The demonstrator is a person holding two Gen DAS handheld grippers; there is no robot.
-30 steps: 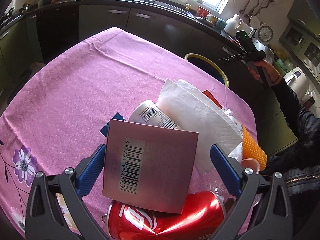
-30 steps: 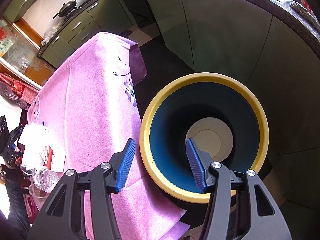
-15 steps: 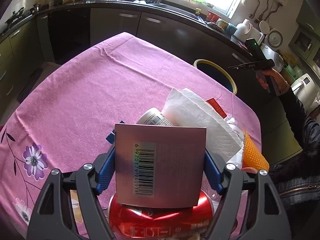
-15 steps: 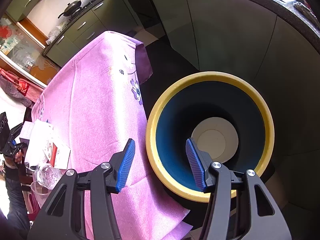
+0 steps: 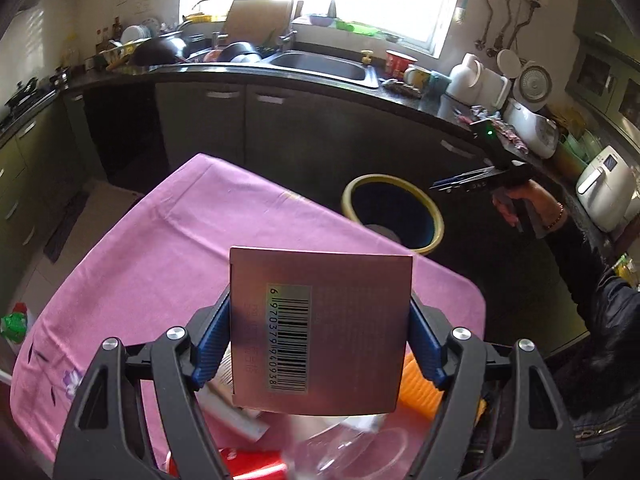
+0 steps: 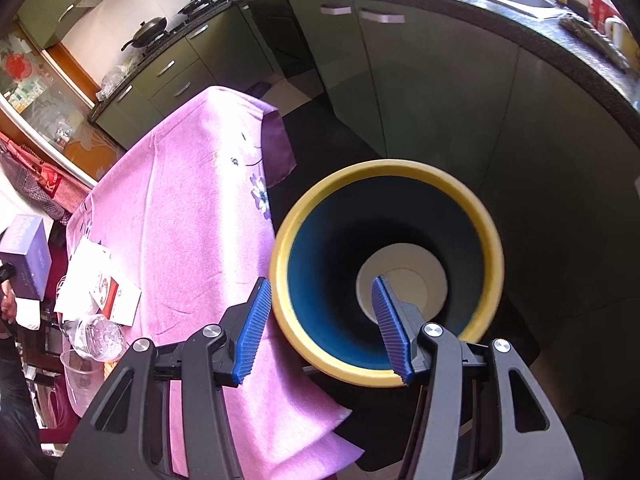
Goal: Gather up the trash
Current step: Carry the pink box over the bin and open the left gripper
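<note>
The left tongs [image 5: 320, 344] point steeply down over the near end of the counter [image 5: 160, 264], and their two blue pads are clamped on the side faces of one pinkish cardboard box [image 5: 320, 328], barcode side toward the camera. The box is lifted clear of the pink cloth and hides most of the litter under it. The right tongs [image 6: 320, 324] stand apart with nothing between the pads, tilted down above the mouth of the bin [image 6: 486, 240]; one pad shows over the yellow rim, the other over the dark inside. From the left wrist view the right hand [image 5: 528, 204] grips the handle of its tool above and to the right of the bin, its dark sleeve running back to the lower right.

The bin stands on the floor just beside the far corner of the counter, where the cloth hangs over the edge. One pale disc lies at its bottom; otherwise it looks hollow. The far part of the cloth is bare, and dark floor lies open between the counter and the kitchen cabinets [image 6: 400, 100].

Left on the near end: one red can [image 5: 248, 466], one orange ribbed cup [image 5: 418, 384], one clear bottle [image 6: 96, 336], one clear plastic cup [image 6: 82, 376], one white paper sheet [image 6: 90, 276] and one red-printed packet [image 6: 116, 300].
</note>
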